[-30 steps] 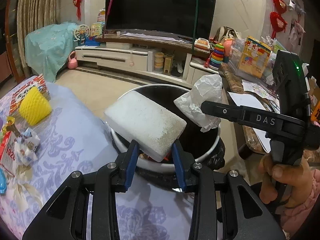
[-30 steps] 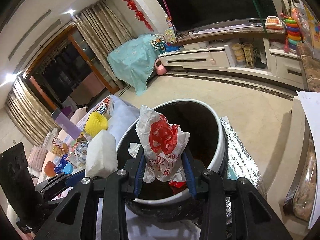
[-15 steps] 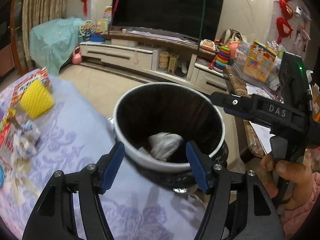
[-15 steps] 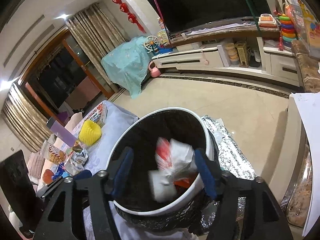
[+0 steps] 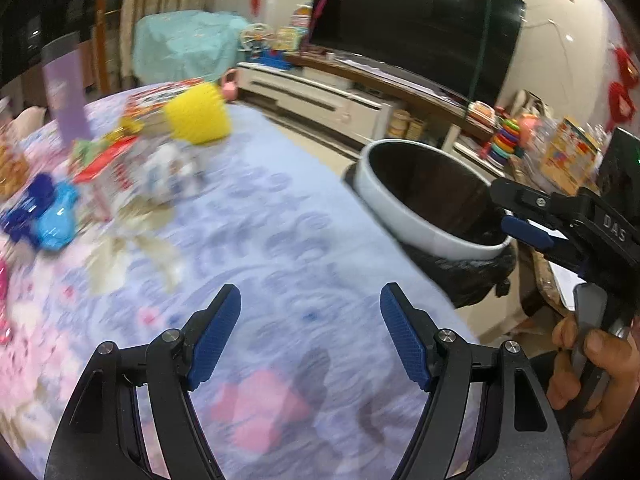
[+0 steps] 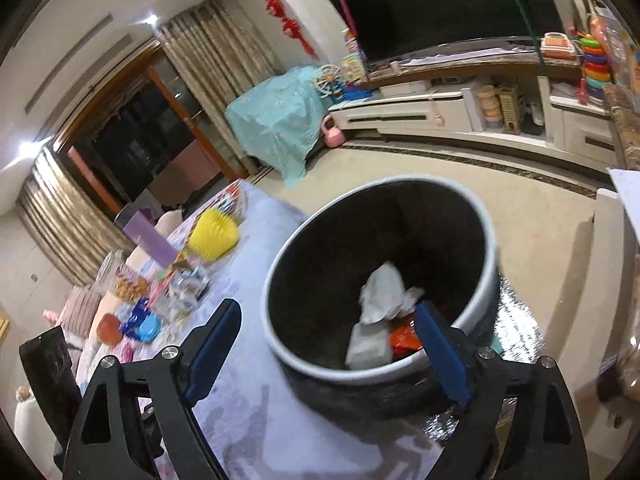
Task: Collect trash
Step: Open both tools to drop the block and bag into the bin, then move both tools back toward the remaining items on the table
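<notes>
A white-rimmed, black-lined trash bin (image 6: 276, 344) stands at the table's edge and also shows in the left wrist view (image 5: 400, 208). Inside it lie a white foam block (image 6: 368, 346), a crumpled white bag (image 6: 386, 294) and orange wrappers (image 6: 406, 336). My right gripper (image 6: 326, 344) is open and empty, hovering over the bin's near rim. My left gripper (image 5: 310, 336) is open and empty over the lilac tablecloth (image 5: 256, 240), left of the bin. Loose trash lies further left: a yellow foam net (image 5: 198, 114), wrappers (image 5: 168, 172), a red-white carton (image 5: 106, 164) and a blue piece (image 5: 52, 216).
A purple box (image 5: 66, 92) stands at the table's far left. A TV stand (image 5: 340, 96) with toys lines the far wall, and a teal-covered object (image 6: 280, 120) sits on the floor. A side table with papers (image 6: 628, 200) is to the right of the bin.
Both grippers opened and dropped the foam block and the bag into the bin. The left gripper then swung left over the tablecloth; the right one drew back slightly.
</notes>
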Action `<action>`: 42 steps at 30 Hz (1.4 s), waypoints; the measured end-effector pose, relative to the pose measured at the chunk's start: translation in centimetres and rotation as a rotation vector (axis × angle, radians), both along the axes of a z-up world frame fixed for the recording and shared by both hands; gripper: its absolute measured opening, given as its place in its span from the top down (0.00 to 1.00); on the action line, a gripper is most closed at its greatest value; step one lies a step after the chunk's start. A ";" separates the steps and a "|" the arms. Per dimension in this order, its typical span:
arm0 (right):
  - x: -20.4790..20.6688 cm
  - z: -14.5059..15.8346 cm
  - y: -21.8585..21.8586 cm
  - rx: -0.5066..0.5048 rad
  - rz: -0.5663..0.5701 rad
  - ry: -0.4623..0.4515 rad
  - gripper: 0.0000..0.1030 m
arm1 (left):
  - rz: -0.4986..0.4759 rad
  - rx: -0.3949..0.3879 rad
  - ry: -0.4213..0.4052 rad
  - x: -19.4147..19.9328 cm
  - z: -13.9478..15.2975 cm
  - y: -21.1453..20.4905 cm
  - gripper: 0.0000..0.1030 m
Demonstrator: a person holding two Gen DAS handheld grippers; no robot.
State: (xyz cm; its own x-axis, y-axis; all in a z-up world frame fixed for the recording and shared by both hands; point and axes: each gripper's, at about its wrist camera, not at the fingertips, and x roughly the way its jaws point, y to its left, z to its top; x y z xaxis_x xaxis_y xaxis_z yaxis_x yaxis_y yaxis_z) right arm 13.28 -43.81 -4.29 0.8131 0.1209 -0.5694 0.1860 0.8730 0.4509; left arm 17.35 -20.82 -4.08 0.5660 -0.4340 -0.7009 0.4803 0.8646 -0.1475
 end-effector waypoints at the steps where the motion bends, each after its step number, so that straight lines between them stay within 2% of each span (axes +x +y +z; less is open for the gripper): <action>1: 0.0 0.0 0.6 0.002 0.011 0.000 0.13 | 0.012 -0.003 0.004 0.0 -0.1 0.7 0.28; 16: 2.3 -1.4 11.1 -0.018 0.216 0.032 0.12 | 0.280 -0.052 0.038 -0.5 -1.6 14.0 0.28; 25: 4.2 -2.5 17.2 -0.022 0.328 0.061 0.12 | 0.398 -0.063 0.036 -0.4 -1.6 19.9 0.28; 32: 5.6 -2.6 21.4 -0.059 0.429 0.056 0.12 | 0.484 -0.040 0.048 0.4 -1.8 23.4 0.28; 42: 8.0 -3.1 25.6 -0.102 0.516 0.049 0.13 | 0.518 -0.015 0.067 2.5 -2.2 25.5 0.28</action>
